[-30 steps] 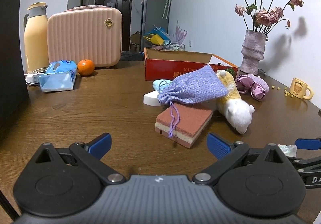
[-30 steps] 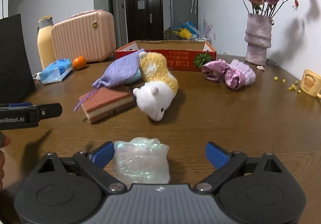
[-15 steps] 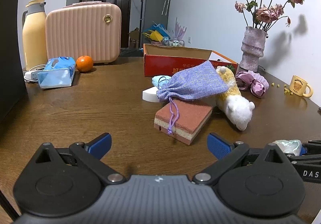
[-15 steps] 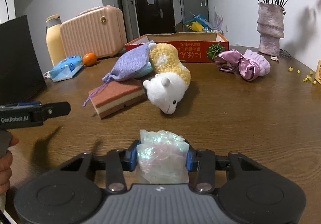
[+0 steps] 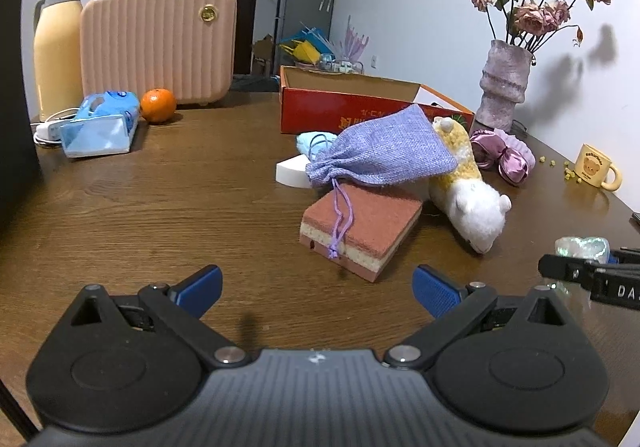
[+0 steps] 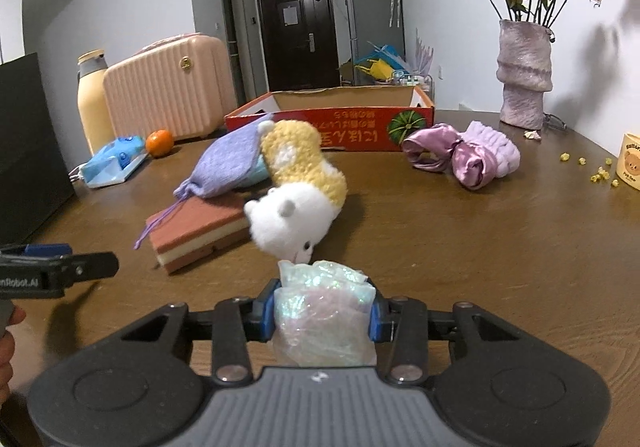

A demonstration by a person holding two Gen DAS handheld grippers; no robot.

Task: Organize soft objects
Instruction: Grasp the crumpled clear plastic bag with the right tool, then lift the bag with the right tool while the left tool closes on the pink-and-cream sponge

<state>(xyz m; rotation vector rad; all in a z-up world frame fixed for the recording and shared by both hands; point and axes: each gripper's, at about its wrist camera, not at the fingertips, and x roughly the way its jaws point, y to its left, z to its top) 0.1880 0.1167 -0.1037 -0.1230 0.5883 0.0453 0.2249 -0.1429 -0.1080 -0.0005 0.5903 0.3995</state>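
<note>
I'm standing in somebody's home here, looking across a brown wooden table. A vase of dried roses is sitting by the white wall, a bear mug and an orange are lying about, a pink suitcase is parked beside a yellow thermos, and a dark front door and grey fridge are showing behind.

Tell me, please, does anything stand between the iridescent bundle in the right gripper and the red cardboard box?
Yes: the plush toy, lying directly ahead of the right gripper and its iridescent bundle, blocks the straight path to the red box.
</note>
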